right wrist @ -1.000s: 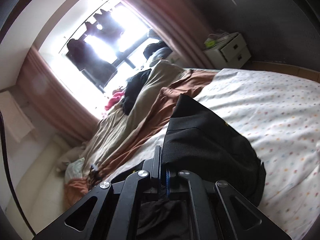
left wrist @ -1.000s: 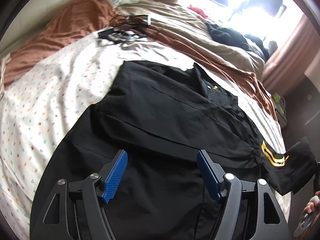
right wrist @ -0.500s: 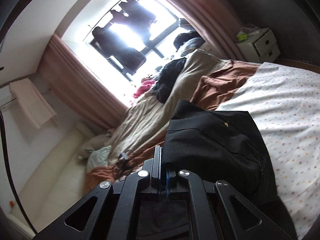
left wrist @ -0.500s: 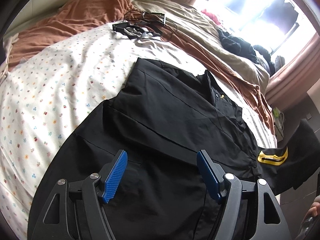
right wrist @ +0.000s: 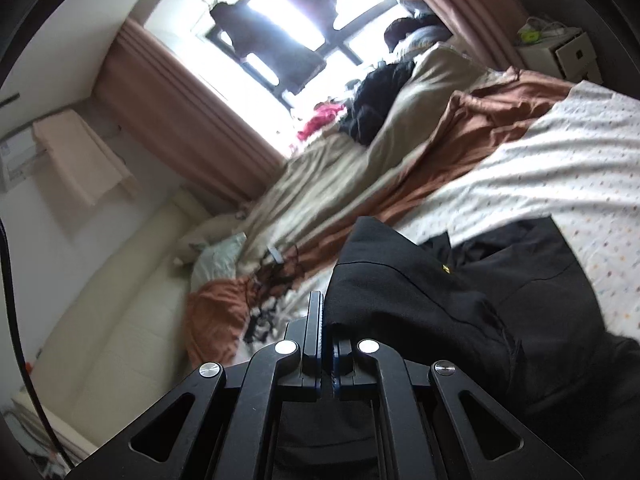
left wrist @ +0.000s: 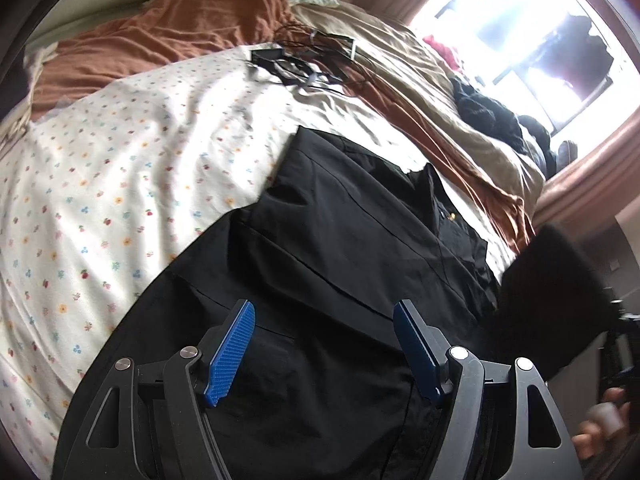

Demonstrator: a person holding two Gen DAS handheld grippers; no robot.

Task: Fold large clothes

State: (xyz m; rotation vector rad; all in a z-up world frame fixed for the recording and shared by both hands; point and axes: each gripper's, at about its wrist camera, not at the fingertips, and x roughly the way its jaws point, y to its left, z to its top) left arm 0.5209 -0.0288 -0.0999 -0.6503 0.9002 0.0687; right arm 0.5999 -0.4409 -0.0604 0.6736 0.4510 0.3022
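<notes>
A large black shirt [left wrist: 344,248] lies spread on the flowered bedsheet [left wrist: 120,176], collar toward the window. My left gripper [left wrist: 324,320] hovers open just above its lower body, blue pads apart with only cloth beneath them. My right gripper [right wrist: 326,316] is shut on the edge of the shirt's sleeve [right wrist: 404,292] and holds it lifted over the shirt's body [right wrist: 560,296]. In the left wrist view that raised sleeve [left wrist: 556,292] hangs at the right, with a hand [left wrist: 600,432] below it.
A brown blanket [left wrist: 168,36] and a beige duvet [left wrist: 432,92] lie crumpled past the sheet. Black cables and a small device [left wrist: 304,60] rest near the bed's head. Dark clothes [right wrist: 380,96] pile by the bright window [right wrist: 292,24]. A white drawer unit [right wrist: 560,52] stands at the bedside.
My right gripper has carried the sleeve sideways across the shirt, toward the bed's head; the yellow sleeve trim has turned out of sight. My left gripper slid a little and rolled, still open.
</notes>
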